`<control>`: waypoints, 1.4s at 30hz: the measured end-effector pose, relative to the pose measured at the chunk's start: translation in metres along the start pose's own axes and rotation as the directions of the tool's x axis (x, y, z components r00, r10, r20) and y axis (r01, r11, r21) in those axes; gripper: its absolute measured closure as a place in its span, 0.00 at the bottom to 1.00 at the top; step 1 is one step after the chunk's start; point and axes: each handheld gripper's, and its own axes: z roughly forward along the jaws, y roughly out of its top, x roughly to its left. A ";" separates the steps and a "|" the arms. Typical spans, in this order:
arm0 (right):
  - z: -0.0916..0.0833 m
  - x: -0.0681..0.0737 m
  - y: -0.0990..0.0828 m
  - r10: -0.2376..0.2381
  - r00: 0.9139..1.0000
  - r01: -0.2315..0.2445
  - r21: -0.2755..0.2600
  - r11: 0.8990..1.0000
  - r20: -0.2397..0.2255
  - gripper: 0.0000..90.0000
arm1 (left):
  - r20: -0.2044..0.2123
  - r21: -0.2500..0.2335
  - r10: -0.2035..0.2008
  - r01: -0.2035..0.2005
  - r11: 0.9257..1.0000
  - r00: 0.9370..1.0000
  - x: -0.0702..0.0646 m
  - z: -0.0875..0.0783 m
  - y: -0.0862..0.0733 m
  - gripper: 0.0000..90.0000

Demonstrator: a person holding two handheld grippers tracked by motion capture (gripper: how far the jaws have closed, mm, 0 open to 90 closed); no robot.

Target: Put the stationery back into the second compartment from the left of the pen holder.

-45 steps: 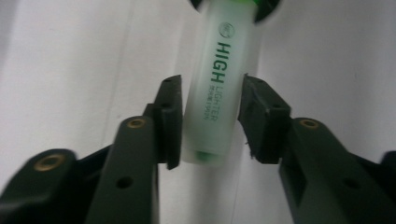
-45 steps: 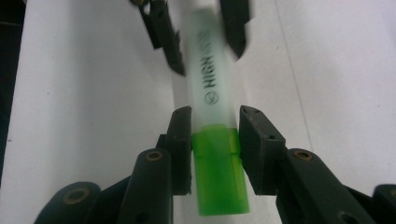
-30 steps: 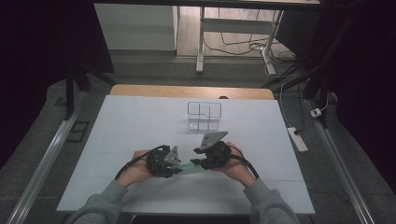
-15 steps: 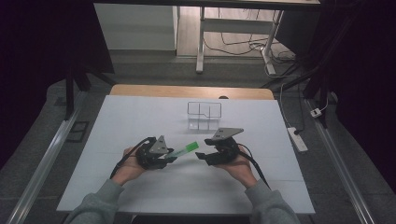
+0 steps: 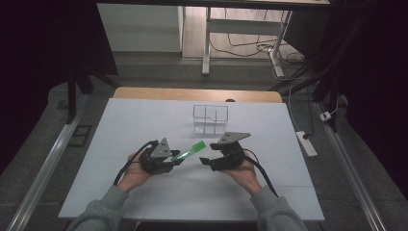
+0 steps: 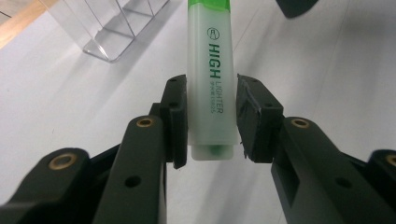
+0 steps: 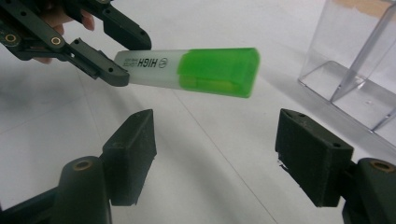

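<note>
The highlighter (image 6: pixel 212 88) has a frosted, whitish see-through body with dark green lettering along it, and its cap (image 7: pixel 219 71) is bright green, as is the small core showing through its blunt end. Both the left gripper (image 6: pixel 210 116) and the right gripper (image 7: pixel 215 154) are matt black, with brass-coloured rivets at the joints and a grey plate on top. The table (image 5: pixel 144 120) is plain white with a tan wooden edge at the far side. The divided organizer (image 5: pixel 210 119) is colourless clear plastic. The person's sleeves (image 5: pixel 101 211) are grey.
</note>
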 end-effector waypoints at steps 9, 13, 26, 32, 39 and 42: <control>0.004 0.003 0.000 0.018 1.000 -0.018 -0.018 1.000 -0.020 0.32 | -0.009 -0.024 -0.005 0.005 1.000 1.000 -0.005 0.006 0.000 0.73; 0.006 0.004 0.000 0.024 0.999 -0.024 -0.016 1.000 -0.023 0.32 | -0.010 -0.033 -0.014 0.013 0.999 1.000 -0.008 0.009 0.001 0.73; 0.006 0.002 0.001 0.067 0.997 -0.070 -0.069 0.995 -0.041 0.48 | -0.006 -0.014 0.022 -0.022 1.000 1.000 -0.021 0.022 0.004 0.72; 0.002 0.000 0.003 0.082 0.991 -0.093 -0.101 0.991 -0.108 0.71 | -0.023 0.019 0.036 -0.036 0.999 0.999 -0.024 0.029 0.006 0.72; 0.000 0.004 0.006 0.045 0.990 -0.062 -0.122 0.991 -0.136 0.81 | -0.040 0.011 -0.012 0.012 1.000 0.999 -0.020 0.032 0.005 0.69; -0.003 0.006 0.008 0.013 0.995 -0.026 -0.128 0.991 -0.098 0.82 | -0.046 0.009 -0.041 0.041 0.999 0.998 -0.017 0.029 0.004 0.61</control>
